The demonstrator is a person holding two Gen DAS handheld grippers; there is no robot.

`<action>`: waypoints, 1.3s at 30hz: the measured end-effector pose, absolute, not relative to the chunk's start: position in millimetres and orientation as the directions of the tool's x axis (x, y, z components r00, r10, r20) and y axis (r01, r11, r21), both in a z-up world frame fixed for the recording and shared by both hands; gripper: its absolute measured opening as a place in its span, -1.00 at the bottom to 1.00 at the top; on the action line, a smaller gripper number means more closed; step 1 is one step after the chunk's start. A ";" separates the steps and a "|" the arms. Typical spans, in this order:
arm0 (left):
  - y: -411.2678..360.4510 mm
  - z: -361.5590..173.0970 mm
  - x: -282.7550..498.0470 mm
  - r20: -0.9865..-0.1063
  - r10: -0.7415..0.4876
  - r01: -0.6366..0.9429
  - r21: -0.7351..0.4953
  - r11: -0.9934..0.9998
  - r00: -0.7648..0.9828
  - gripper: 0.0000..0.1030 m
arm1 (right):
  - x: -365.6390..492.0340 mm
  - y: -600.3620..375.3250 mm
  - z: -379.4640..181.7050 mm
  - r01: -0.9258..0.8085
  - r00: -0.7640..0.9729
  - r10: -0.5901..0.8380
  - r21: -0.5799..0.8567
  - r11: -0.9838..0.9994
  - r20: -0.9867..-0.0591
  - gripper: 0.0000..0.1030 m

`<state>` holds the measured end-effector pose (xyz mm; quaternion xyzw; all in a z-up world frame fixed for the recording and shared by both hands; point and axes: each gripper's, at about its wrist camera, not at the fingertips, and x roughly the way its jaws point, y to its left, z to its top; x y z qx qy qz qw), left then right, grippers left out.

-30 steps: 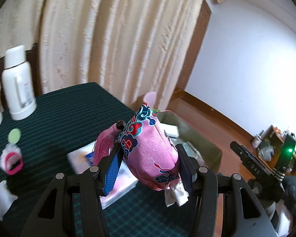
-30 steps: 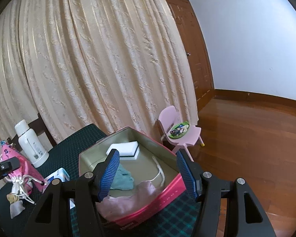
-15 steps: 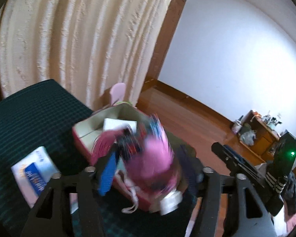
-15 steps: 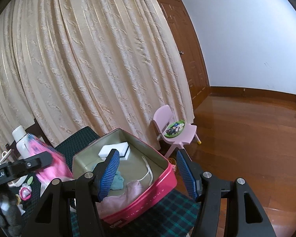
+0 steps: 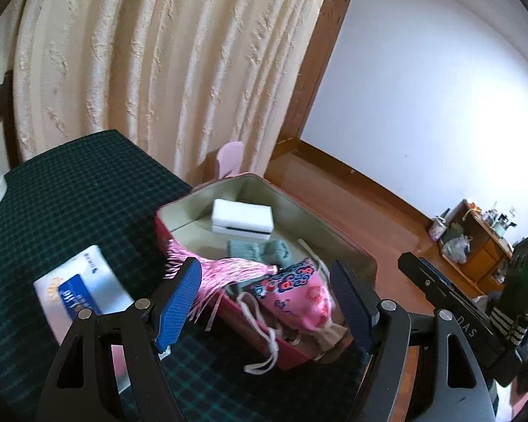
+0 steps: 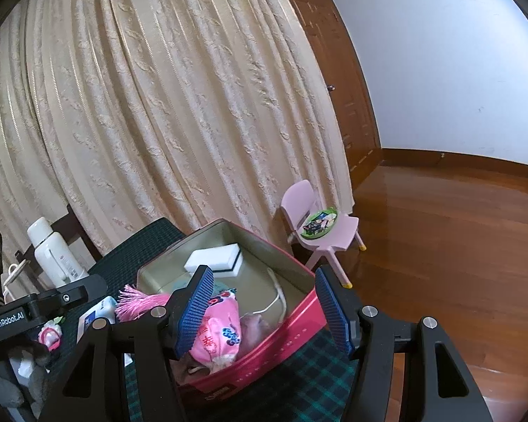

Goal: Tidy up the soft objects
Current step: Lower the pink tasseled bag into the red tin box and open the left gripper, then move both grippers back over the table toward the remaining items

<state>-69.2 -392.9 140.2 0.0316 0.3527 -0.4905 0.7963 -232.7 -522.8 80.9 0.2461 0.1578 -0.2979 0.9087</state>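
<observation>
The left gripper (image 5: 267, 302), which a second ago clamped the pink pouch (image 5: 299, 299), is opening; the pouch now lies released inside the red box (image 5: 338, 232). The right gripper (image 6: 264, 309) hangs open, empty. One item stowed.

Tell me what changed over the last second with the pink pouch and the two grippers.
The left gripper carried the pink pouch over to the red box and let it go; its jaws are opening, and the pouch lies inside, its tassel draped over the rim. The right gripper stayed open and empty.
</observation>
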 end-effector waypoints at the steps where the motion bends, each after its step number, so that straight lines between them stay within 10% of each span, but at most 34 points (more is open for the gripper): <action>1: -389.7 140.7 -69.0 -0.593 -0.757 0.800 -0.297 0.522 0.274 0.48 | -232.6 -522.0 80.5 0.616 0.775 -0.460 0.354 0.703 -0.433 0.24; 39: -160.4 133.7 -12.4 -0.597 -0.494 0.437 -0.253 0.863 0.632 0.62 | -148.1 -413.3 94.8 0.283 0.901 -0.124 0.347 0.894 -0.416 0.37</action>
